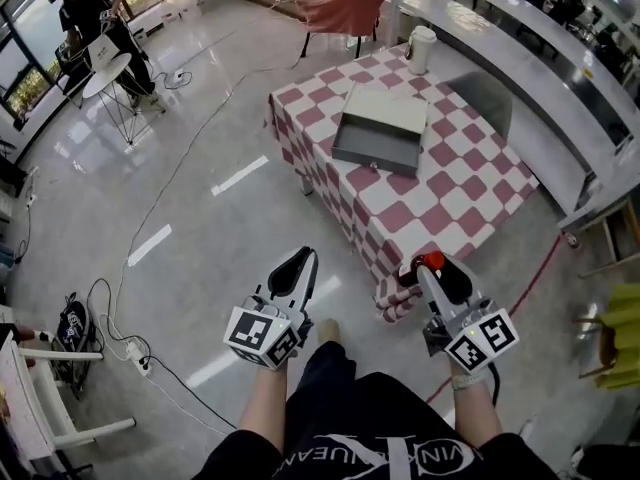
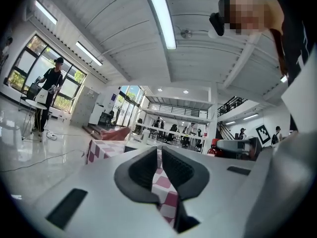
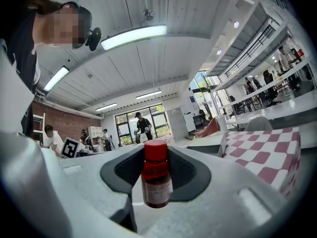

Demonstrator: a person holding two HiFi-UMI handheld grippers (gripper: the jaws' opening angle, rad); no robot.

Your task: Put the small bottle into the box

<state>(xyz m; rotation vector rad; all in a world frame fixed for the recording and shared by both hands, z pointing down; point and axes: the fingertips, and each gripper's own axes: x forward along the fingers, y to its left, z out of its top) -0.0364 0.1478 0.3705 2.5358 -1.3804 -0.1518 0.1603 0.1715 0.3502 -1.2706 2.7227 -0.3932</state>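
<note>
light: bright, ceiling tubes (image 2: 161,16) | floor (image 1: 200,168) glare | gripper views fisheye-warped, dark corners | sharp

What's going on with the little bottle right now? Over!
Right gripper shut on small bottle, short of the table. Left gripper shut, empty. Box open on checkered table, nothing blocking it.
</note>
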